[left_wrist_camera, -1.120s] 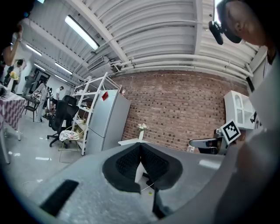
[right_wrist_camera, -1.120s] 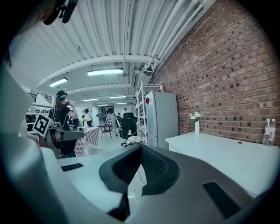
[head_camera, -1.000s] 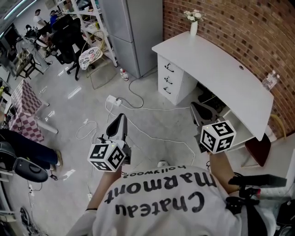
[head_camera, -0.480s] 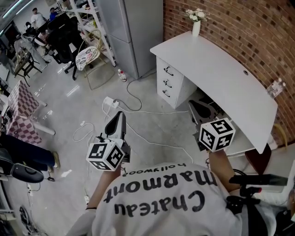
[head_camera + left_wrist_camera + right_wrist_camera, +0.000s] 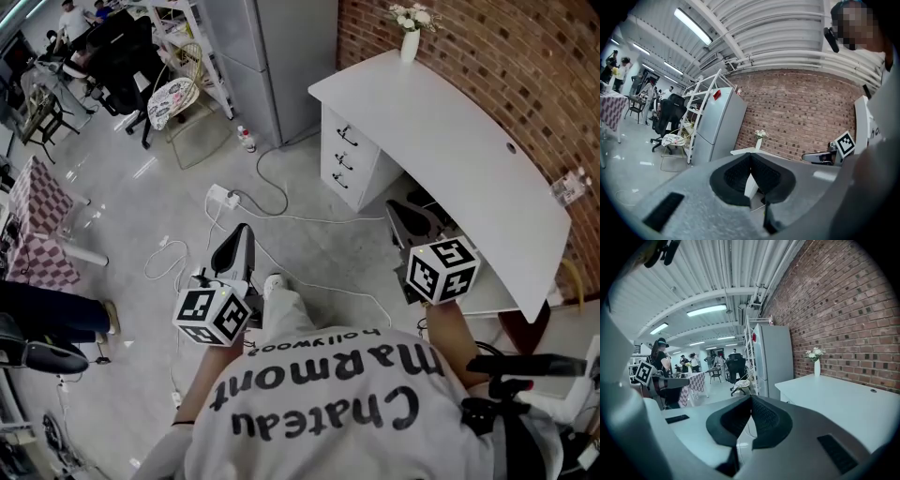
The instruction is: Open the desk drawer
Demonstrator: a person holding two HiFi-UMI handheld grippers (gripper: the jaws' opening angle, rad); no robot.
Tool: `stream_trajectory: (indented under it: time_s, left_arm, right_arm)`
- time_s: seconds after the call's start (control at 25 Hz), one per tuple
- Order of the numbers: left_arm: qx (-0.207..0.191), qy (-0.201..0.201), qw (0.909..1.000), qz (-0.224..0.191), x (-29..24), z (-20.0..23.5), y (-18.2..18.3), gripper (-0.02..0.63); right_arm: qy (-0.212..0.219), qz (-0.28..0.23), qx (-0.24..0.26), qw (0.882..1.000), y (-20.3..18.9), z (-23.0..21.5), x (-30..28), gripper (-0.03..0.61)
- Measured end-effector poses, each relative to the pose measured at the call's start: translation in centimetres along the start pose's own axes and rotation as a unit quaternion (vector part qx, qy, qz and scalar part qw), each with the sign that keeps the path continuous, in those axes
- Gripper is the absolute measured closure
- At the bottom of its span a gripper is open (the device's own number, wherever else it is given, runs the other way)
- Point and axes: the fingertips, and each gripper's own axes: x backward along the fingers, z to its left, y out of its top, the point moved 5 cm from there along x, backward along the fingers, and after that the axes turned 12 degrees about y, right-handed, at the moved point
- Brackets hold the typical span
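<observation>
A white desk (image 5: 450, 141) stands against the brick wall, with a stack of three drawers (image 5: 342, 161) bearing black handles under its left end. Both grippers hang in the air over the floor, well short of the drawers. In the head view my left gripper (image 5: 235, 249) is at lower left and my right gripper (image 5: 409, 217) is near the desk's front edge. In the left gripper view the left gripper (image 5: 750, 157) is shut with nothing in it, and the desk (image 5: 744, 151) lies far ahead. The right gripper (image 5: 751, 398) is shut and empty too, with the desk top (image 5: 834, 399) to its right.
A white vase of flowers (image 5: 410, 37) stands on the desk's far end. A grey cabinet (image 5: 272, 56) rises left of the desk. Cables and a power strip (image 5: 226, 196) lie on the floor. A dark chair (image 5: 424, 217) sits under the desk. People and chairs are at the far left.
The person has stepped toward the desk, carrying both grippers forward; the drawers look nearer. A shoe now shows between the grippers. Both grippers stay shut.
</observation>
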Motion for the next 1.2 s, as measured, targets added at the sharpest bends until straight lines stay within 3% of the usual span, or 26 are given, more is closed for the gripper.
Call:
stream_trajectory:
  time_s: [0.16,0.52,0.84,1.2]
  left_arm:
    - [0.009,-0.024,0.9995,0.017,-3.8,1.2,0.0,0.598]
    - [0.011,-0.074,0.9966,0.035,-13.2,6.8,4.2,0.598]
    - [-0.018,-0.129,0.9909,0.034,-21.0,11.7,8.7,0.598]
    - [-0.037,-0.169,0.9842,0.038,-26.4,15.1,10.2,0.598]
  right_arm:
    - [-0.014,0.015,-0.004,1.000,0.2,-1.3,-2.2,0.568]
    - [-0.061,0.004,-0.028,0.998,3.9,-3.5,-10.3,0.568]
    - [-0.109,-0.022,-0.034,0.993,7.4,-4.2,-17.4,0.568]
    - [-0.148,-0.039,-0.038,0.988,8.0,-4.1,-21.0,0.568]
